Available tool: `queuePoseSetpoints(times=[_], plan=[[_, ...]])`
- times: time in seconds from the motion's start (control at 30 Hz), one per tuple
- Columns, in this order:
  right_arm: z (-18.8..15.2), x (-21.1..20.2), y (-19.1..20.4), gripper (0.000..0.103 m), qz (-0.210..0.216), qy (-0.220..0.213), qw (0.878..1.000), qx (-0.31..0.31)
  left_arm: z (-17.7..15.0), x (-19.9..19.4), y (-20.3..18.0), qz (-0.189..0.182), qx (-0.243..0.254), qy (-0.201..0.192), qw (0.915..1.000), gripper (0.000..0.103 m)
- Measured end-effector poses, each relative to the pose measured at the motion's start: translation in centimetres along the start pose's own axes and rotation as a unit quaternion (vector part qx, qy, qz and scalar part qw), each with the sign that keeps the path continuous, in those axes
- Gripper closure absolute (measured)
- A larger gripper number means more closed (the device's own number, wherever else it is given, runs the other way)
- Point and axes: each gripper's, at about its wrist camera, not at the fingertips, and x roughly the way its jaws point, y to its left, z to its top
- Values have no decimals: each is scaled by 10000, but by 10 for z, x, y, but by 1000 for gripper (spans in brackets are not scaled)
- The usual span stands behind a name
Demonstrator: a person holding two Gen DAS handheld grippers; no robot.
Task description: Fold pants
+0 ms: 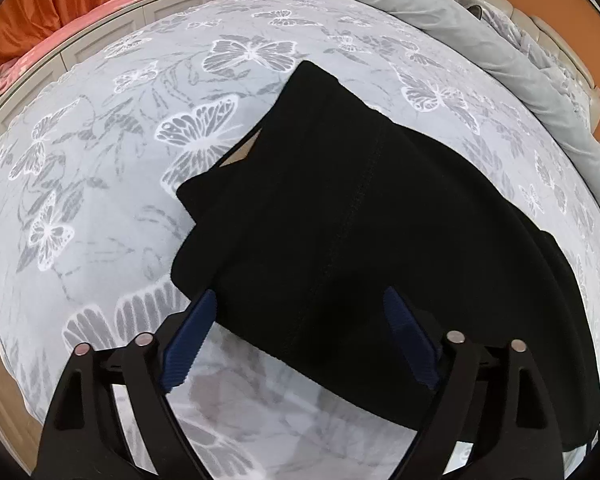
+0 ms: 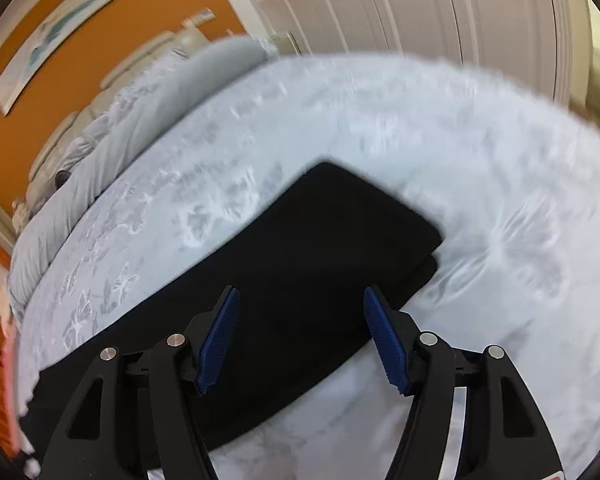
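Both tools released above the pants, between folds.

The black pants (image 1: 352, 216) lie on the bed (image 1: 100, 184), its butterfly-print cover spread under them, legs apparently laid one over the other. The left tool (image 1: 300, 340) hovers wide apart over the broad waist end; the right tool (image 2: 300, 340), also spread and gripping nothing, hangs over the narrower end, that view blurred. Looks like the lengthwise fold is done. The next move calls for pinching an end's corners and carrying them across.

Bright, even light; right view motion-blurred
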Motion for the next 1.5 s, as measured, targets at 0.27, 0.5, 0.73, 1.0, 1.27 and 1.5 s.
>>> queuePoseSetpoints(times=[0.27, 0.5, 0.73, 1.0, 1.27, 1.5], plan=[[-10, -38, 50, 74, -796, -573, 9920, -792, 11, 8, 9, -58, 291, 198, 9994, 66], [-81, -63, 193, 58, 719, -105, 9644, -2542, 34, 5, 53, -895, -204, 515, 9944, 83], [-157, -21, 366, 43, 1807, 775, 9085, -3688, 35, 14, 56, -873, 55, 533, 9947, 31], [-216, 69, 486, 100, 1342, 1221, 8656, -4667, 40, 19, 70, -1641, 12, 639, 9844, 78], [-190, 92, 498, 103, 1151, 660, 9084, -3966, 64, 17, 69, -1342, 279, 99, 9905, 80], [-191, 37, 464, 93, 1622, 457, 8983, -4058, 60, 15, 79, -1454, 24, 350, 9888, 72]])
